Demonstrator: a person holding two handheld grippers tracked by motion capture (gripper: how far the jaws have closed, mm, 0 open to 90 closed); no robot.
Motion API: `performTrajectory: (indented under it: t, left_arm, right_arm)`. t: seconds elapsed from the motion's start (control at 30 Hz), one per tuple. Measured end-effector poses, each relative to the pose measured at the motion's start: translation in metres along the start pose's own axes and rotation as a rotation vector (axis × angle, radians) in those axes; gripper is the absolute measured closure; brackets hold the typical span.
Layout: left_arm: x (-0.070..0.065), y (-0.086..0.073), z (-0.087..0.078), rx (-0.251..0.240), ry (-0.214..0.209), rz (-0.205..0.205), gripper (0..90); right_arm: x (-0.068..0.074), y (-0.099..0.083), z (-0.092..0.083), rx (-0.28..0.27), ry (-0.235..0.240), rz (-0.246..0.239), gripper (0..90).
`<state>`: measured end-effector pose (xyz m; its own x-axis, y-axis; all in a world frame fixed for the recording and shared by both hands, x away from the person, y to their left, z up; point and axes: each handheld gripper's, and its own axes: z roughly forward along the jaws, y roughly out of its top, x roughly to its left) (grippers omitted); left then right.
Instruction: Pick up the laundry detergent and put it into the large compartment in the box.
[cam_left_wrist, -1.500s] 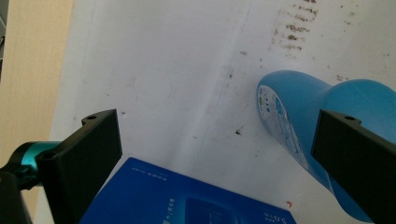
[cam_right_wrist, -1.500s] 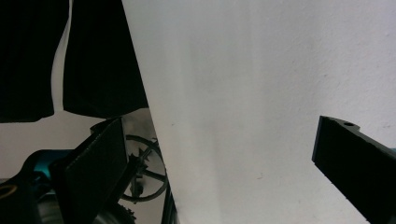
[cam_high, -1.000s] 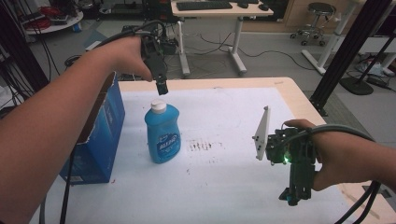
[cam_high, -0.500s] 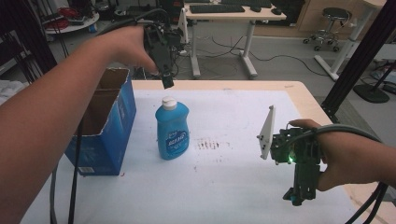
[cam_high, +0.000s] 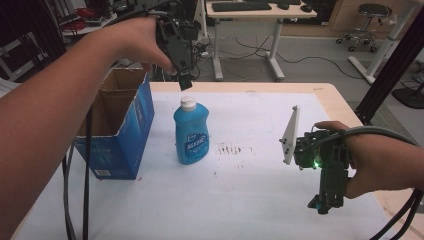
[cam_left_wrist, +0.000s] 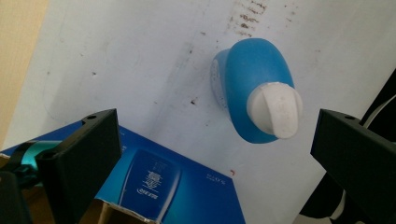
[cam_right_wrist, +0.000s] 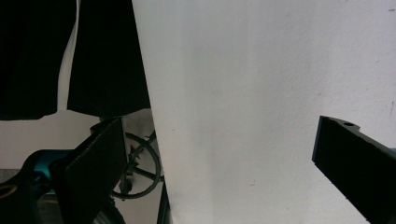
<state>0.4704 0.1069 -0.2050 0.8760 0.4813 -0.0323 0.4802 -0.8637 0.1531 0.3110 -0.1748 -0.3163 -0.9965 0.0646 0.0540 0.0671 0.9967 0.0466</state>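
Blue bottle (cam_high: 191, 134) label print too small to read, blue box (cam_high: 121, 132) print likewise illegible

Blue bottle (cam_high: 191, 132), white-capped, upright beside box (cam_high: 118, 131).

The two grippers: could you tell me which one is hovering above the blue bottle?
The left gripper, raised just above the blue bottle and its white cap; the right gripper sits low at the table's near right edge.

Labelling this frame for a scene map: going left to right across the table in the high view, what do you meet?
Open blue cardboard box → blue bottle with white cap → dark smudge marks → right tool.
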Motion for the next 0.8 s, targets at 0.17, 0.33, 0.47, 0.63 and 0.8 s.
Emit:
performTrajectory:
  t: [0.17,0.33,0.47,0.63,0.8]
  left_arm:
    - [-0.013,-0.001,0.003,0.01,-0.018,-0.026,1.8]
    - [-0.018,-0.003,0.009,0.017,-0.042,-0.049,1.8]
    - [-0.021,-0.005,0.017,0.015,-0.062,-0.062,1.8]
    - [-0.025,-0.005,0.025,0.028,-0.07,-0.075,1.8]
    - [-0.029,-0.004,0.034,0.038,-0.082,-0.083,1.8]
  right_arm:
    - [0.002,0.001,0.0,0.004,-0.002,-0.013,2.5]
    - [0.003,0.001,0.001,0.004,0.004,-0.026,2.5]
    - [0.005,0.002,0.002,0.005,0.006,-0.034,2.5]
    - [0.006,0.001,0.002,0.006,0.009,-0.037,2.5]
    - [0.008,0.002,0.003,0.004,0.009,-0.041,2.5]
